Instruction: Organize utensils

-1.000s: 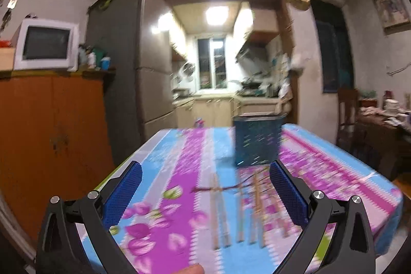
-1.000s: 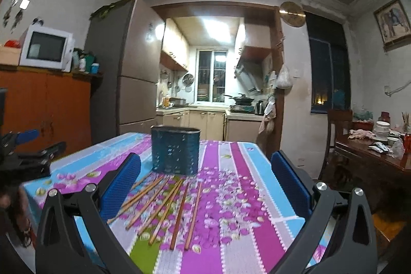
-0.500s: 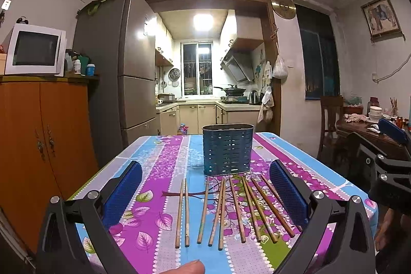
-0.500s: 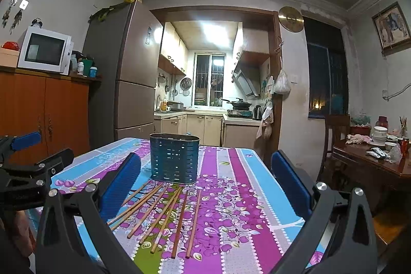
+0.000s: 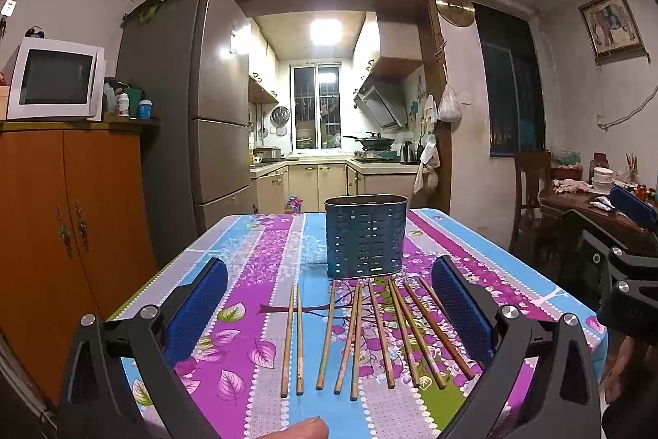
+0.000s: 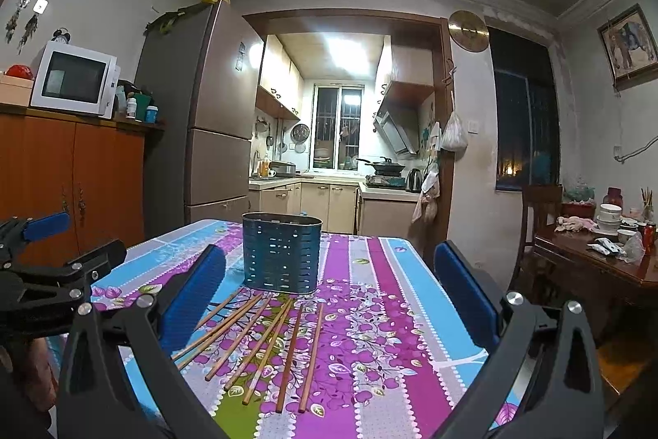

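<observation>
On the far left stands an orange cabinet (image 5: pixel 74 233) with a microwave (image 5: pixel 55 79) on top, clear of the work. The left tongs (image 5: pixel 329 309) hover above the near edge of the tabletop (image 5: pixel 255 245), jaws spread wide and holding nothing; a fingertip (image 5: pixel 304 430) shows at the bottom of that view, likely resting on the handle. Between those jaws lie the chopsticks (image 5: pixel 357 332), flat on the cloth in a loose fan: a pair off to the left, the rest bunched and angling rightward, far ends pointing at the holder (image 5: pixel 364 237). The holder, a blue slotted tub, stands upright just beyond them and looks empty, so none of the sorting seems done. The fan probably keeps each stick separate enough for a single pinch. The right tongs (image 6: pixel 329 299) hang to the right, also wide apart and empty, seeing the same sticks slantwise. Both sets appear poised to start; a stick at the edge of the fan looks the easiest first pick. At far right a side table (image 6: pixel 596 266) carries bowls
</observation>
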`<state>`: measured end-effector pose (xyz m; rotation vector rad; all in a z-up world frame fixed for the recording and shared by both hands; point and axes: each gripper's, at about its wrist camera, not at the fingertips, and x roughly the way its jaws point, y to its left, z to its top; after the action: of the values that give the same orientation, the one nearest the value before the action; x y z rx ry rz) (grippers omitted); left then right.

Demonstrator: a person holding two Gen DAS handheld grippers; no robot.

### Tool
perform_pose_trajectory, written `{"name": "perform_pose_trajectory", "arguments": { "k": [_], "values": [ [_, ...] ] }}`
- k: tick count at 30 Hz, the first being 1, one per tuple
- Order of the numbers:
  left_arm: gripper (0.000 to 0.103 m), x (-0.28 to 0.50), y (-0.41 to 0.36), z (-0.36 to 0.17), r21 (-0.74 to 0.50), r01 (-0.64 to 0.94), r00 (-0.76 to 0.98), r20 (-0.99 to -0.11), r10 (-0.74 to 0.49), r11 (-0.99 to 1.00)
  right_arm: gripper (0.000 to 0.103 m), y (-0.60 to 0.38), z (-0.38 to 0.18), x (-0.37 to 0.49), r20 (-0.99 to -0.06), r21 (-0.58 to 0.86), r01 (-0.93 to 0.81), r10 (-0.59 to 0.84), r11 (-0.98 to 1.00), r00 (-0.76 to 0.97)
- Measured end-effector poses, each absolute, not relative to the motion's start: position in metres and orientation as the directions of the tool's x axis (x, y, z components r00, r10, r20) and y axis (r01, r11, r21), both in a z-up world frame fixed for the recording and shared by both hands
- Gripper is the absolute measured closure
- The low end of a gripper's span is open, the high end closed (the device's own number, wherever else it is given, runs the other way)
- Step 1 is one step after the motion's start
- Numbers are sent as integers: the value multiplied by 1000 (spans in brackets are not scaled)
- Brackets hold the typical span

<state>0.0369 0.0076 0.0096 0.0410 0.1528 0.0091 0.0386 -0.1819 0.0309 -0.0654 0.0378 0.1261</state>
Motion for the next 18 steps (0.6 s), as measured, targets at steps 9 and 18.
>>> {"name": "perform_pose_trajectory", "arguments": {
  "k": [9, 18],
  "values": [
    [4, 40, 8, 8, 45, -6, 986, -163, 13, 999, 5, -181, 30, 40, -49, -61, -133, 130, 989, 990],
    [4, 65, 46, -15, 33, 1, 973, -230, 7, 999, 15, -183, -1, 46, -171, -55, -224, 211, 973, 962]
  ]
}}
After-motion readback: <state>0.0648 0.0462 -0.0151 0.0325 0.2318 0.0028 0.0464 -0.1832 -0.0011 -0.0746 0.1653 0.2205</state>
